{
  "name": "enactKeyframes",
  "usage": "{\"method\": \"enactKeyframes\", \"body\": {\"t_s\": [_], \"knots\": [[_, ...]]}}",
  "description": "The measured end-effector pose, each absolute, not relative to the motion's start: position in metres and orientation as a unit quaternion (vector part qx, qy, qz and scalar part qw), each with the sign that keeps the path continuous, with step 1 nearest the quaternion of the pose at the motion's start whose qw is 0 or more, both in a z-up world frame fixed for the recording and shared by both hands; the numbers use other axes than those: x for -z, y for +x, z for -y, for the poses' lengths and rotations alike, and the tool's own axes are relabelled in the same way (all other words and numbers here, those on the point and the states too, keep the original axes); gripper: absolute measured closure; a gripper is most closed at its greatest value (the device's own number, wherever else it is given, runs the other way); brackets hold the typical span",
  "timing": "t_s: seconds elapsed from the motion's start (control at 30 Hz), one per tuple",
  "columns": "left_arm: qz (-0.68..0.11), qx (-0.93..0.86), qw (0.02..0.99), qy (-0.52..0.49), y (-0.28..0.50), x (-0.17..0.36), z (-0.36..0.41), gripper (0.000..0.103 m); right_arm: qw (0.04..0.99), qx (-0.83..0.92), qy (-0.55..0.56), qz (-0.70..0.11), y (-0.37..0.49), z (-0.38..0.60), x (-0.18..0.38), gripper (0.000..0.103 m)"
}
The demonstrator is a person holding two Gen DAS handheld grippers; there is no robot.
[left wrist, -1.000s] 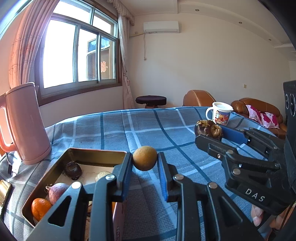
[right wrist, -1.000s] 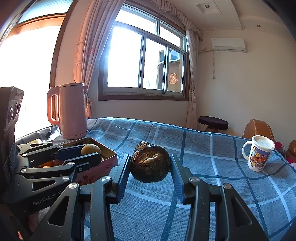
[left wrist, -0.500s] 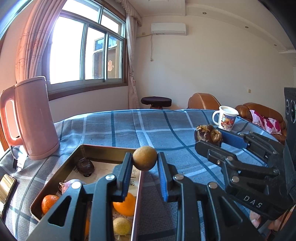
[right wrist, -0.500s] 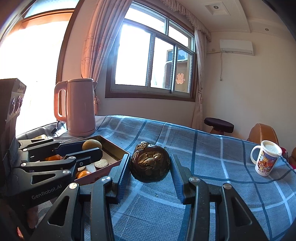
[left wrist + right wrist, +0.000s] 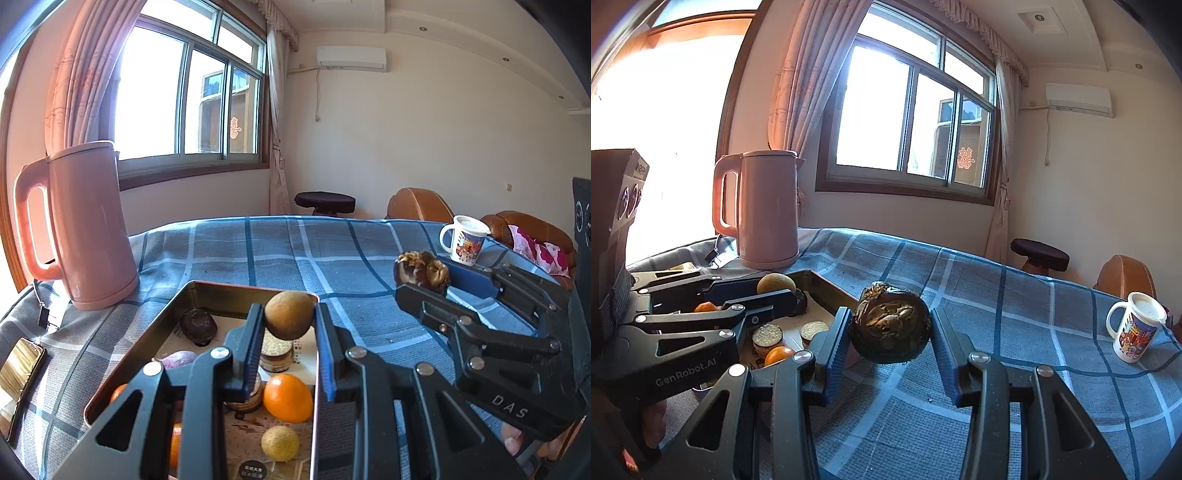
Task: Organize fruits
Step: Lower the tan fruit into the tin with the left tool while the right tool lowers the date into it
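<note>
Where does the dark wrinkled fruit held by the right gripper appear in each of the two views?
Left wrist view: dark wrinkled fruit, right of centre, between the right gripper tips.
Right wrist view: centre, between the blue pads.
Shared landmark: pink kettle.

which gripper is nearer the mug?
Right. The right gripper, shut on a dark wrinkled fruit, sits just short of the mug. The left gripper holds a brown fruit over the tray, farther back.
</note>
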State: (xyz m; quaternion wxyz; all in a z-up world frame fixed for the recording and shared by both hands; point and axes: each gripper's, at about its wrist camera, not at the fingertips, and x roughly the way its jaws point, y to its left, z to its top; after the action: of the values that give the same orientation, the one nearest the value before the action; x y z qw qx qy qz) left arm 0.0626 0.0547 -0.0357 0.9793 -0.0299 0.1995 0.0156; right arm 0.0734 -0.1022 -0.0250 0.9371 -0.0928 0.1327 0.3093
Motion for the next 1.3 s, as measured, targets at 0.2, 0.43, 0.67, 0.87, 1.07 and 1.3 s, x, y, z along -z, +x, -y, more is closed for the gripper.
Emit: {"method": "enactKeyframes", "body": {"t_s": [0.2, 0.43, 0.67, 0.87, 1.07, 1.3], "knots": [[-0.200, -0.024, 0.979, -0.035, 0.060, 0.035, -0.067, 0.075, 0.934, -0.320, -0.099, -0.129, 0.070, 0.093, 0.023, 0.058], [-0.204, -0.033, 0.978, -0.036, 0.057, 0.037, -0.077, 0.075, 0.929, -0.332, -0.105, -0.125, 0.066, 0.079, 0.020, 0.058], [-0.214, -0.050, 0.975, -0.040, 0.056, 0.039, -0.090, 0.075, 0.924, -0.344, -0.113, -0.123, 0.063, 0.067, 0.021, 0.058], [-0.219, -0.057, 0.973, -0.042, 0.054, 0.039, -0.097, 0.075, 0.920, -0.353, -0.117, -0.119, 0.060, 0.058, 0.019, 0.058], [-0.221, -0.062, 0.972, -0.043, 0.051, 0.040, -0.102, 0.075, 0.917, -0.361, -0.123, -0.121, 0.058, 0.049, 0.021, 0.058], [-0.228, -0.069, 0.970, -0.051, 0.051, 0.041, -0.115, 0.075, 0.912, -0.371, -0.124, -0.123, 0.057, 0.039, 0.020, 0.058]]}}
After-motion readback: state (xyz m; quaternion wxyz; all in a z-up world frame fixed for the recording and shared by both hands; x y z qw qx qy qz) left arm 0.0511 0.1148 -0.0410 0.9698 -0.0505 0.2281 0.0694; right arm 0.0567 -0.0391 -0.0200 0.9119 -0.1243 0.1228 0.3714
